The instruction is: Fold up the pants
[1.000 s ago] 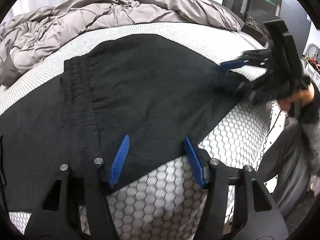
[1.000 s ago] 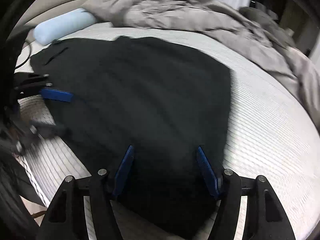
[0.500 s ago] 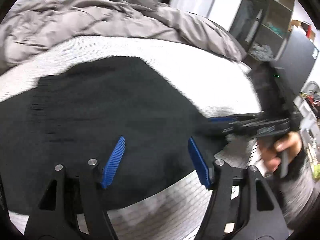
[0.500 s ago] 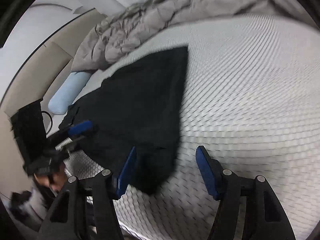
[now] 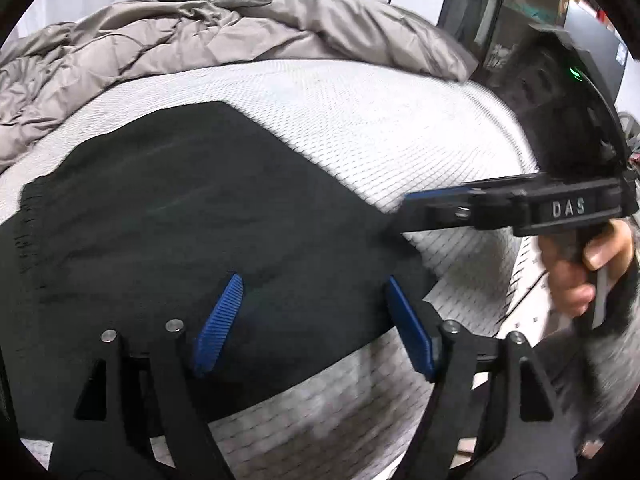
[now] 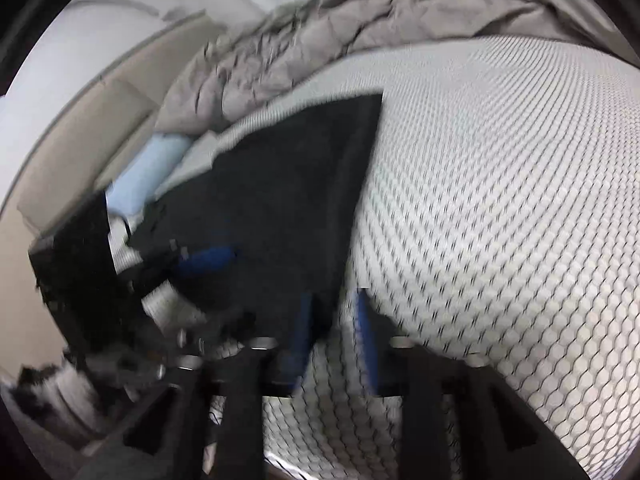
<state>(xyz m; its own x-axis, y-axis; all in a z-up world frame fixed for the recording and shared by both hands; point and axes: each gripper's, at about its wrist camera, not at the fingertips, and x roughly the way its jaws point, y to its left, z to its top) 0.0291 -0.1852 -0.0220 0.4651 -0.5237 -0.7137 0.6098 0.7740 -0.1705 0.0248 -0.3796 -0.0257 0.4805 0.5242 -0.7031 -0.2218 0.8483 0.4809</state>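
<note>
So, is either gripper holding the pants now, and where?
Left gripper, just opening, holds nothing. Right gripper, just closing, straddles a corner of the pants; grip unclear.

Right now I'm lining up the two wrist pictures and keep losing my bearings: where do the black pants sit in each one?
Left wrist view: the black pants fill the left and centre, spread on the mattress, running under the left gripper.
Right wrist view: the pants lie left of centre, narrowing toward the right gripper at the bottom.
Shared landmark: the crumpled grey duvet along the top of both.
</note>
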